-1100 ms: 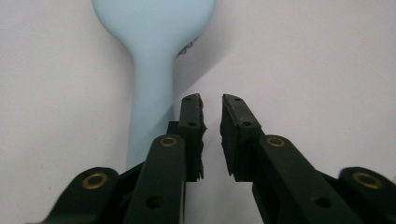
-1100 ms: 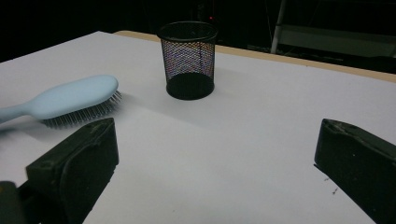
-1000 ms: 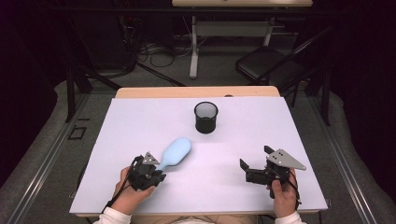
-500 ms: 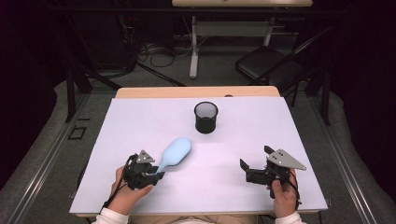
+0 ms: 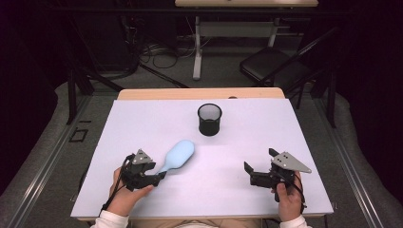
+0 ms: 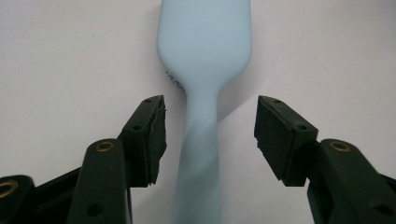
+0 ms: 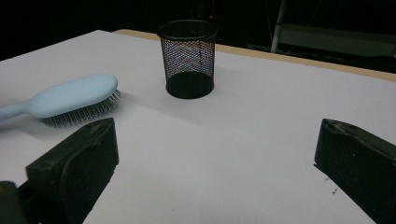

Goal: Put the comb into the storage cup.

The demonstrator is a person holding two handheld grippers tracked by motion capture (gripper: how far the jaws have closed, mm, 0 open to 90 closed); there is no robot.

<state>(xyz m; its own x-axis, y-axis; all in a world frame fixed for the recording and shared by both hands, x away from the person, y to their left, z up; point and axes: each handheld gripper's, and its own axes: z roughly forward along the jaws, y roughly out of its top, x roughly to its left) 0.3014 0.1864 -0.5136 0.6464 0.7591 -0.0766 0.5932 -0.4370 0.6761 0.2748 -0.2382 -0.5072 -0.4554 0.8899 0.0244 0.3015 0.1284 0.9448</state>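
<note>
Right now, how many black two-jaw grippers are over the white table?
2. The left gripper sits near-left, jaws astride the pale blue plastic hairbrush handle without pressing; the right gripper sits near-right, open.

The high view looked forward and down from above the person's side, taking in the whole white table point(image 5: 142, 137) from well off. The left gripper view sat very close over the tabletop, looking along its own jaws at the pale blue hairbrush point(image 6: 203, 60) handle. The right gripper view sat low near the table's near edge, facing across it toward the black mesh cup point(image 7: 187, 58). All three views shared the hairbrush; the high and right gripper views also shared the cup.
</note>
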